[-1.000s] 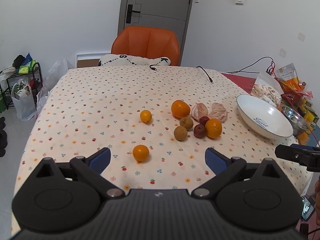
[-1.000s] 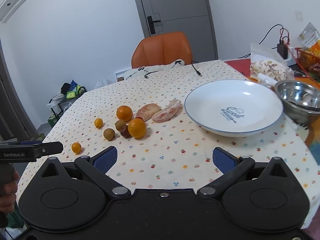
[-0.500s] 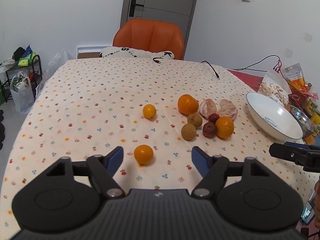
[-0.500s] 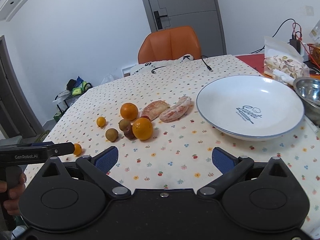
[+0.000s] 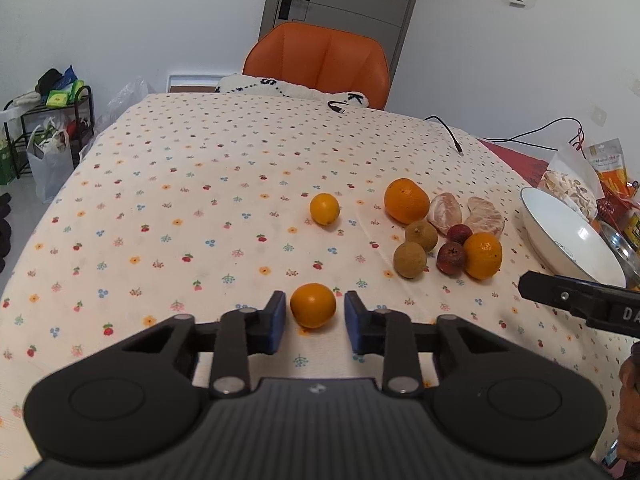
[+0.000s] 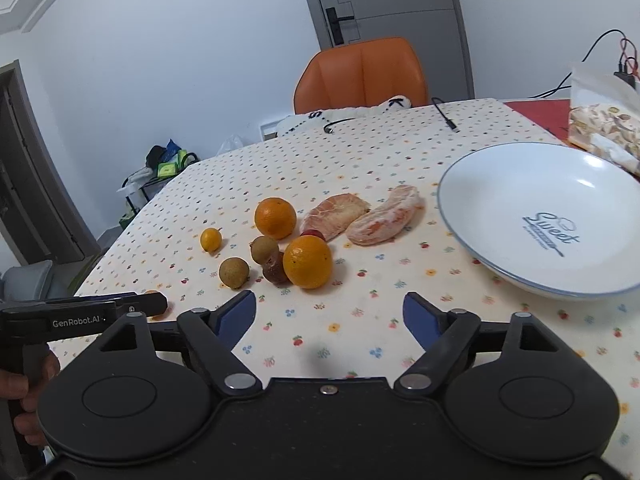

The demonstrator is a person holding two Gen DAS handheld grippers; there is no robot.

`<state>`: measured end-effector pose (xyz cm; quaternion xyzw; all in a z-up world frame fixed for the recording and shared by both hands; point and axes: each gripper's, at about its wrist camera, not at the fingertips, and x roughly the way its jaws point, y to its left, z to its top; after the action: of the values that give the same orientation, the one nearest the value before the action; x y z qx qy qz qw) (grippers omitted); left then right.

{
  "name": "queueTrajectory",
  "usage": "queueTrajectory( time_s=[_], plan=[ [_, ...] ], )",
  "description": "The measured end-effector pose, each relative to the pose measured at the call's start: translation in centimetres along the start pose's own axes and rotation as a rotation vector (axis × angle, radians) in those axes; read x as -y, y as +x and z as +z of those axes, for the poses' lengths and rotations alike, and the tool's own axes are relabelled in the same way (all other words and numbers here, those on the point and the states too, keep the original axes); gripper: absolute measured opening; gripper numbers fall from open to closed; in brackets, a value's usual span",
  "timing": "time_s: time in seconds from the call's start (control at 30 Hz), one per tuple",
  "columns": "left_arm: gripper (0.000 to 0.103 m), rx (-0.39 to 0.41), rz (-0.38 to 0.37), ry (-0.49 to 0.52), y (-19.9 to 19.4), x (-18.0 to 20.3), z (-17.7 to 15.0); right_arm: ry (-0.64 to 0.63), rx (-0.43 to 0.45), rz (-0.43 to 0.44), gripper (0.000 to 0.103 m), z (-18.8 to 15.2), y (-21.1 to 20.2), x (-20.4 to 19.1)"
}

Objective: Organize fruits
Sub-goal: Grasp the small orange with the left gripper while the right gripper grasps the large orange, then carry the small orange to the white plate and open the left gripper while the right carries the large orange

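Observation:
A small orange [image 5: 313,305] lies on the flowered tablecloth between the two pads of my left gripper [image 5: 314,320]; narrow gaps show on both sides, so the jaws are still open around it. A fruit cluster lies to the right: a large orange [image 5: 406,200], another orange [image 5: 482,255], two brown fruits [image 5: 409,259], dark red fruits [image 5: 451,258] and peeled citrus pieces [image 5: 484,216]. A small orange [image 5: 324,209] lies apart. My right gripper [image 6: 330,317] is open and empty, near the cluster [image 6: 308,261] and left of the white bowl [image 6: 472,240].
The white bowl [image 5: 536,224] stands at the table's right edge beside a steel bowl [image 5: 624,246] and snack bags [image 5: 572,184]. An orange chair [image 5: 320,60] and a cushion stand at the far end. Cables [image 5: 446,132] lie on the cloth.
My left gripper has moved forward and narrowed its jaws around the near small orange. My right gripper has drifted closer to the fruit cluster and stayed open.

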<state>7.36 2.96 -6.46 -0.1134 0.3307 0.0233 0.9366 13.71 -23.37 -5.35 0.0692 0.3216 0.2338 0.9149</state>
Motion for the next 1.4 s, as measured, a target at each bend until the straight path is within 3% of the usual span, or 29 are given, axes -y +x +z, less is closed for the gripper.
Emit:
queueTrajectory(
  time_s=[0.03, 0.6, 0.73, 0.83, 1.4],
  plan=[
    [0.023, 0.002, -0.001, -0.001, 0.0, -0.1, 0.0, -0.002, 0.0, 0.0, 0.077, 0.1, 0.3, -0.1],
    [0.023, 0.033, 0.0, 0.016, -0.3, 0.0, 1.2, -0.035, -0.005, -0.02, 0.064, 1.4, 4.2, -1.1],
    [0.023, 0.039, -0.002, 0.023, -0.5, 0.3, 1.4, -0.038, -0.011, -0.017, 0.053, 1.8, 5.1, -1.2],
    [0.023, 0.045, -0.007, 0.03, -0.7, 0.7, 1.5, -0.03, -0.023, 0.006, 0.035, 1.9, 5.7, -1.1],
    [0.023, 0.091, -0.062, 0.09, -1.4, 4.7, 2.9, 0.004, 0.05, 0.061, 0.033, 2.0, 2.0, 0.9]
  ],
)
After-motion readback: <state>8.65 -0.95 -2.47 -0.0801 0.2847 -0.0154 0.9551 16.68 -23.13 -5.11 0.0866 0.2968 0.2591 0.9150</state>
